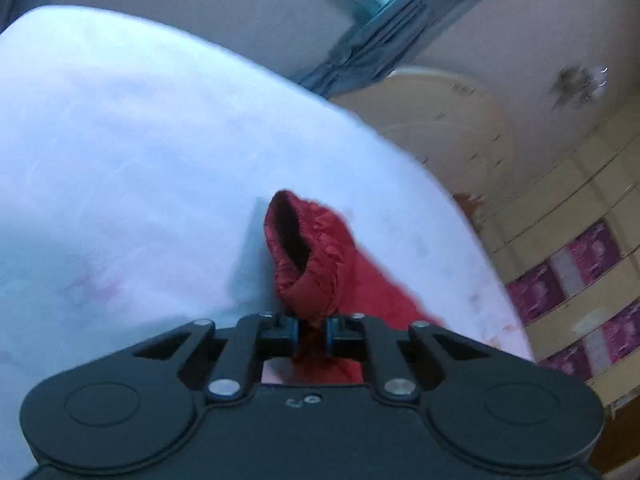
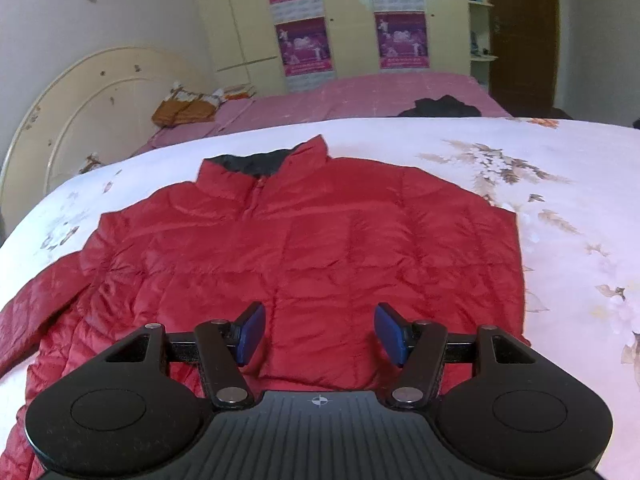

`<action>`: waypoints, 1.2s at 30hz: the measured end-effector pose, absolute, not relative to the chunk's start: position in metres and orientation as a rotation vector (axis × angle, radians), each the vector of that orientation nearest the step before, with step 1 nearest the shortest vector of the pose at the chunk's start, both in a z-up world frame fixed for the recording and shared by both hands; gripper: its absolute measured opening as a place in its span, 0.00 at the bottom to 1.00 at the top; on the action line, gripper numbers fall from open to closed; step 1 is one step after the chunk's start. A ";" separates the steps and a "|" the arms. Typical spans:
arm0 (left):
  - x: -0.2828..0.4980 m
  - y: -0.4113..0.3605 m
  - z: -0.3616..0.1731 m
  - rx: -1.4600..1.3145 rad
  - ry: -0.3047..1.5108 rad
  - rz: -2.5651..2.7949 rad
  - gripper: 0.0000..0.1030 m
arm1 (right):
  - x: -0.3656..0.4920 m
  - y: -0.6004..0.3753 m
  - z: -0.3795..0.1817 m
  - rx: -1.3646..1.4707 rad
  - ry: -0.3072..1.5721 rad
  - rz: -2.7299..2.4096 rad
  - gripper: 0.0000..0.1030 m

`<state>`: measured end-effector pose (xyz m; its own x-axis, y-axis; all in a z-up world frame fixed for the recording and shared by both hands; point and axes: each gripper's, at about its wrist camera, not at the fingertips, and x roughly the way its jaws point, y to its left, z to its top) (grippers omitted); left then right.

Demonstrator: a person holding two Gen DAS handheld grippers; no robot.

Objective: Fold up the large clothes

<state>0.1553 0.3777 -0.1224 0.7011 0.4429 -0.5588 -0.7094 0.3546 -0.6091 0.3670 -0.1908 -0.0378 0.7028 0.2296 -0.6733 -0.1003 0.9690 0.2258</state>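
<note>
A red puffer jacket (image 2: 304, 240) lies flat, front up, on a white floral bedspread (image 2: 560, 208), collar with dark lining at the far end. Its right sleeve looks folded in; its left sleeve (image 2: 36, 312) stretches out toward the lower left. My right gripper (image 2: 320, 332) is open and empty, hovering over the jacket's lower hem. In the left wrist view my left gripper (image 1: 312, 336) is shut on the red sleeve near its cuff (image 1: 300, 248), whose open end stands up above the white bedspread (image 1: 120, 160).
A cream headboard (image 2: 80, 112) stands at the left. Beyond the bedspread is pink bedding (image 2: 360, 96) with a dark garment (image 2: 440, 106) and an orange bundle (image 2: 184, 110). A yellow wardrobe with purple posters (image 2: 308, 40) and a dark door (image 2: 520, 32) are behind.
</note>
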 end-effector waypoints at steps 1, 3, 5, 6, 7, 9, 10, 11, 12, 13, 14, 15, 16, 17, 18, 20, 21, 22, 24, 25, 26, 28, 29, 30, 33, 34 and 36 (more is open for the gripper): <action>0.161 0.372 -0.114 -0.889 0.318 0.745 0.10 | 0.369 -0.192 -0.039 0.177 0.773 0.170 0.59; 0.172 0.356 -0.102 -0.822 0.313 0.686 0.10 | 0.372 -0.194 -0.040 0.182 0.777 0.136 0.59; 0.193 0.337 -0.090 -0.748 0.328 0.605 0.10 | 0.374 -0.197 -0.041 0.198 0.782 0.121 0.59; 0.205 0.328 -0.086 -0.713 0.341 0.567 0.10 | 0.374 -0.199 -0.042 0.205 0.783 0.115 0.59; 0.217 0.320 -0.084 -0.690 0.356 0.533 0.10 | 0.374 -0.199 -0.042 0.208 0.782 0.111 0.59; 0.241 0.302 -0.079 -0.660 0.381 0.458 0.10 | 0.374 -0.200 -0.042 0.214 0.781 0.108 0.59; 0.254 0.289 -0.076 -0.642 0.392 0.409 0.10 | 0.373 -0.201 -0.042 0.217 0.779 0.105 0.59; 0.266 0.278 -0.072 -0.618 0.405 0.365 0.10 | 0.373 -0.201 -0.042 0.222 0.777 0.102 0.59; 0.284 0.263 -0.071 -0.588 0.422 0.322 0.10 | 0.373 -0.202 -0.042 0.229 0.778 0.100 0.59; 0.294 0.245 -0.069 -0.557 0.444 0.279 0.10 | 0.373 -0.203 -0.042 0.237 0.778 0.097 0.59; 0.305 0.227 -0.068 -0.525 0.467 0.232 0.10 | 0.373 -0.204 -0.042 0.243 0.777 0.095 0.59; 0.320 0.209 -0.068 -0.492 0.487 0.185 0.10 | 0.372 -0.205 -0.041 0.249 0.777 0.093 0.59; 0.337 0.198 -0.070 -0.472 0.505 0.149 0.10 | 0.372 -0.207 -0.041 0.258 0.777 0.092 0.59; 0.348 0.183 -0.072 -0.455 0.525 0.114 0.10 | 0.371 -0.208 -0.040 0.267 0.776 0.092 0.59; 0.359 0.168 -0.074 -0.440 0.543 0.077 0.10 | 0.371 -0.209 -0.039 0.272 0.773 0.091 0.59; 0.382 0.141 -0.079 -0.407 0.577 0.002 0.10 | 0.369 -0.214 -0.037 0.286 0.768 0.087 0.59; 0.389 0.127 -0.081 -0.389 0.588 -0.026 0.10 | 0.369 -0.216 -0.037 0.292 0.766 0.087 0.59; 0.397 0.112 -0.084 -0.373 0.602 -0.058 0.10 | 0.368 -0.218 -0.036 0.297 0.764 0.085 0.59; 0.409 0.089 -0.088 -0.351 0.630 -0.123 0.10 | 0.366 -0.224 -0.035 0.310 0.760 0.080 0.59; 0.419 0.072 -0.092 -0.333 0.662 -0.173 0.10 | 0.365 -0.228 -0.035 0.319 0.758 0.078 0.59; 0.417 0.047 -0.094 -0.304 0.688 -0.201 0.10 | 0.365 -0.232 -0.035 0.330 0.755 0.071 0.59; 0.423 0.022 -0.099 -0.257 0.700 -0.235 0.10 | 0.364 -0.240 -0.035 0.351 0.753 0.060 0.59; 0.425 0.013 -0.100 -0.251 0.700 -0.247 0.10 | 0.363 -0.244 -0.036 0.361 0.752 0.056 0.59; 0.428 0.005 -0.101 -0.248 0.700 -0.257 0.10 | 0.363 -0.248 -0.036 0.370 0.751 0.052 0.59; 0.433 -0.021 -0.111 -0.233 0.722 -0.304 0.10 | 0.360 -0.260 -0.036 0.398 0.746 0.038 0.59; 0.432 -0.031 -0.113 -0.222 0.728 -0.317 0.10 | 0.359 -0.263 -0.036 0.405 0.746 0.035 0.59; 0.435 -0.047 -0.115 -0.210 0.738 -0.336 0.10 | 0.357 -0.271 -0.036 0.417 0.742 0.028 0.59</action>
